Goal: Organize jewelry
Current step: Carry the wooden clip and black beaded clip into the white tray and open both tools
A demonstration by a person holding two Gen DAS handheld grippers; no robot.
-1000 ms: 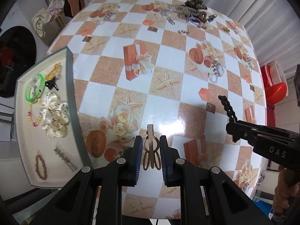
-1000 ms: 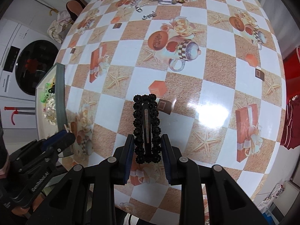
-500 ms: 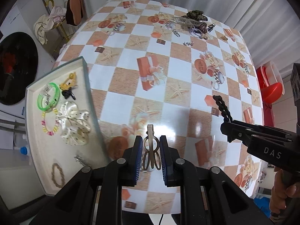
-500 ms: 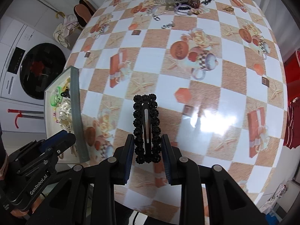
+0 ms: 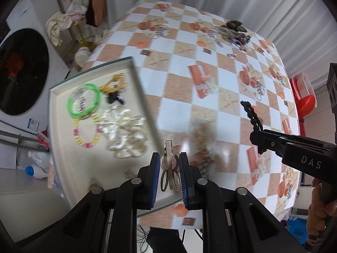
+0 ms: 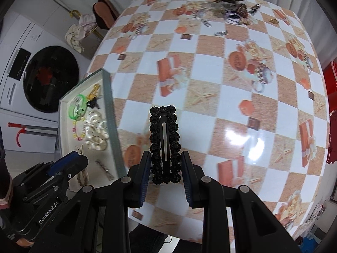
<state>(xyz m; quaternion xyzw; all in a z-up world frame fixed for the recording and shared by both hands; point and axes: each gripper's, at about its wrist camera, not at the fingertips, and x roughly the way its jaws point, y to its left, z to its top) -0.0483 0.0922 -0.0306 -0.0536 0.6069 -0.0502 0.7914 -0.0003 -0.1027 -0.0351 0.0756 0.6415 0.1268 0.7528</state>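
Note:
My left gripper (image 5: 168,164) is shut on a tan metal hair clip (image 5: 169,168) and holds it above the near right edge of the white tray (image 5: 63,147). The tray holds a green bangle (image 5: 83,101), a beaded bracelet (image 5: 85,135), a pearly bow (image 5: 124,133) and a yellow and black charm (image 5: 113,88). My right gripper (image 6: 165,166) is shut on a black beaded snap clip (image 6: 165,143) above the table, right of the tray (image 6: 109,113). A heap of jewelry (image 6: 229,8) lies at the table's far edge.
The checkered tablecloth (image 6: 210,80) covers the table. A washing machine (image 6: 48,78) stands left of it. A rack with cloths and slippers (image 5: 84,23) stands at the far left. Red plastic items (image 5: 303,97) sit off the right edge.
Both grippers have moved left and back toward the tray, each keeping its clip. The left gripper is now over the tray's near right edge. The tray looks much closer.

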